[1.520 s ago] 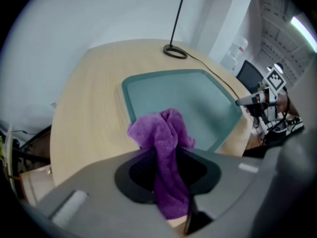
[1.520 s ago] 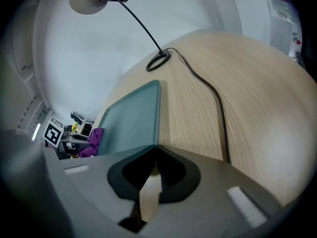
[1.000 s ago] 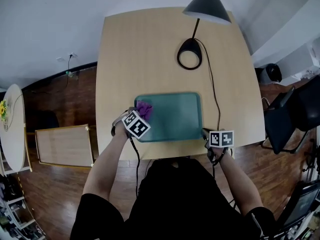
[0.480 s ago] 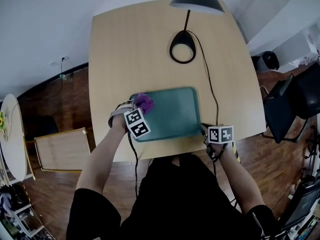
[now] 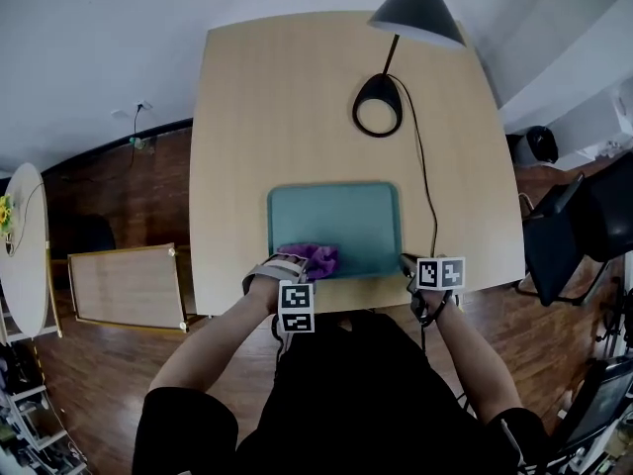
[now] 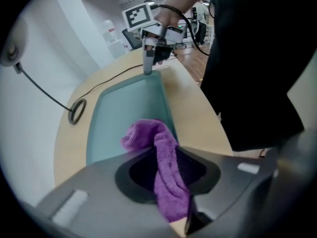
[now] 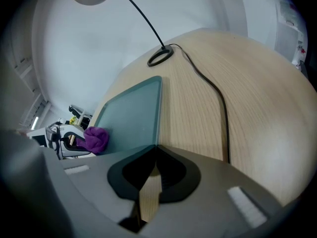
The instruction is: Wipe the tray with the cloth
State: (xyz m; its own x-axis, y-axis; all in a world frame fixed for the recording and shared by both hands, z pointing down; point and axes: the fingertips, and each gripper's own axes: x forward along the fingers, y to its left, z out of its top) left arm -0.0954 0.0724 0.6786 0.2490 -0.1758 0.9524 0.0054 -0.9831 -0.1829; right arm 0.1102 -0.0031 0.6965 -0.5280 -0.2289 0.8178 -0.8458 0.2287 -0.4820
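Observation:
A teal tray (image 5: pixel 341 218) lies on the wooden table near its front edge. A purple cloth (image 5: pixel 316 258) rests on the tray's near edge, left of the middle. My left gripper (image 5: pixel 309 264) is shut on this cloth, which bunches between the jaws (image 6: pixel 148 135) and spills onto the tray (image 6: pixel 119 118). My right gripper (image 5: pixel 407 263) sits at the tray's near right corner, jaws closed on the rim (image 7: pixel 155 150). From the right gripper view the cloth (image 7: pixel 94 139) and the left gripper (image 7: pixel 74 142) show at the tray's (image 7: pixel 133 113) far end.
A black desk lamp stands behind the tray, its ring base (image 5: pixel 378 115) on the table and its shade (image 5: pixel 417 13) overhead. Its cable (image 5: pixel 425 191) runs along the tray's right side to the front edge. A wooden panel (image 5: pixel 129 287) lies on the floor to the left.
My left gripper has dragged the cloth from the tray's far left corner to its near edge, closer to the middle. The right gripper has stayed at the near right corner.

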